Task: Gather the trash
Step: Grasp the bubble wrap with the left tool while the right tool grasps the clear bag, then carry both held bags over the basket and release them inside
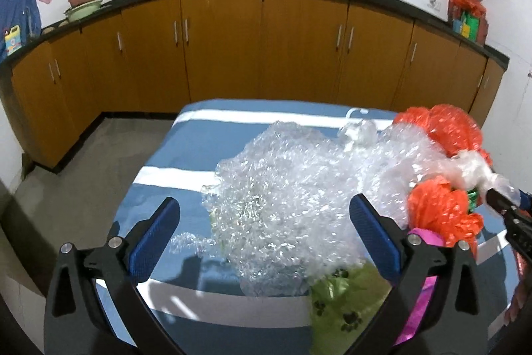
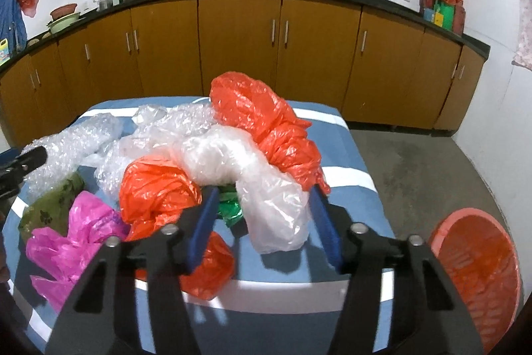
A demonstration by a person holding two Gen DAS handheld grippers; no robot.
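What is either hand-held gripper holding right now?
Nothing. The left hand-held gripper is open around bubble wrap; the right is open around a clear bag.

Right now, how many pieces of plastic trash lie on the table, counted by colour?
Orange bags: 3
Clear or white plastic (bubble wrap, bags): about 3, they overlap
Pink bag: 1
Olive-green bag with paw prints: 1
Shiny green wrapper: 1
Total: about 9
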